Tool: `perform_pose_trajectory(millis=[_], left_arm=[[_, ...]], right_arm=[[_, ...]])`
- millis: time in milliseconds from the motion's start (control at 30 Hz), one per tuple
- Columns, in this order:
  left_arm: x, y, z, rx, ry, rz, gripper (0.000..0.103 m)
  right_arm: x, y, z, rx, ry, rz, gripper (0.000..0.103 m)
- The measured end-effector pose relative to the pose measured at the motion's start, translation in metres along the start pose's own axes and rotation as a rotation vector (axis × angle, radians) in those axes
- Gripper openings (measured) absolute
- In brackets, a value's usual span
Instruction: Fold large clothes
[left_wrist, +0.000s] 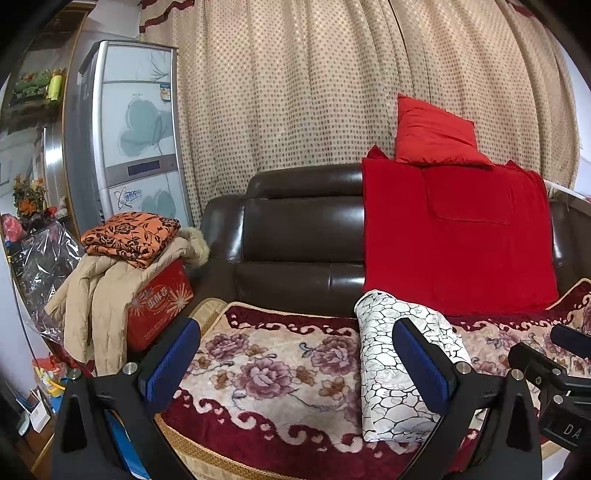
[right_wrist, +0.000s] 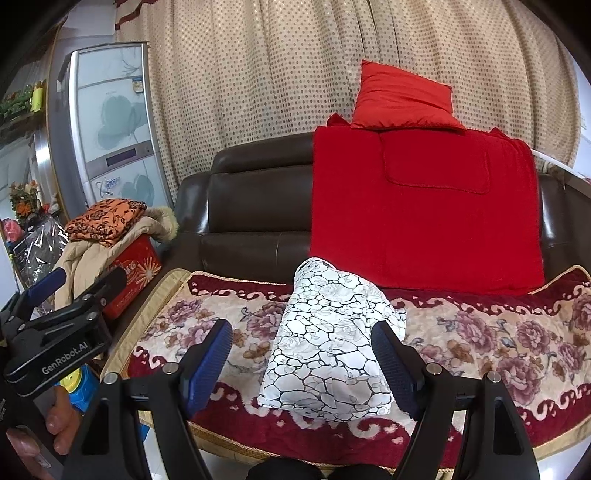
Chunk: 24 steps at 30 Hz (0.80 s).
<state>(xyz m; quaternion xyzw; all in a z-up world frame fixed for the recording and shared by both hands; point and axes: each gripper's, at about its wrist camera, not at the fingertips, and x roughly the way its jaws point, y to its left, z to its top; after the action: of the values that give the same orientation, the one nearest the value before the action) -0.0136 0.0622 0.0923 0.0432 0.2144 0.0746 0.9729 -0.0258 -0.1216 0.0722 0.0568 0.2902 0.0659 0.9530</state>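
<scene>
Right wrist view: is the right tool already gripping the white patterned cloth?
No, the right tool stands open, its pads clear of the folded white patterned cloth lying on the floral sofa cover.

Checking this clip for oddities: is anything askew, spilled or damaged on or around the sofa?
Nothing spilled or damaged. The white patterned garment lies folded on the floral sofa cover. Only the beige coat hangs untidily off the red box under folded orange cloth.
</scene>
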Motion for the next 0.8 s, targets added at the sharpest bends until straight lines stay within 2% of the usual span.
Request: perform_pose_trajectory(millis=[800], left_arm=[[0.032, -0.015, 0.002, 0.029, 0.034, -0.003, 0.103]], right_arm=[[0.036, -0.013, 0.002, 0.038, 0.037, -0.002, 0.080]])
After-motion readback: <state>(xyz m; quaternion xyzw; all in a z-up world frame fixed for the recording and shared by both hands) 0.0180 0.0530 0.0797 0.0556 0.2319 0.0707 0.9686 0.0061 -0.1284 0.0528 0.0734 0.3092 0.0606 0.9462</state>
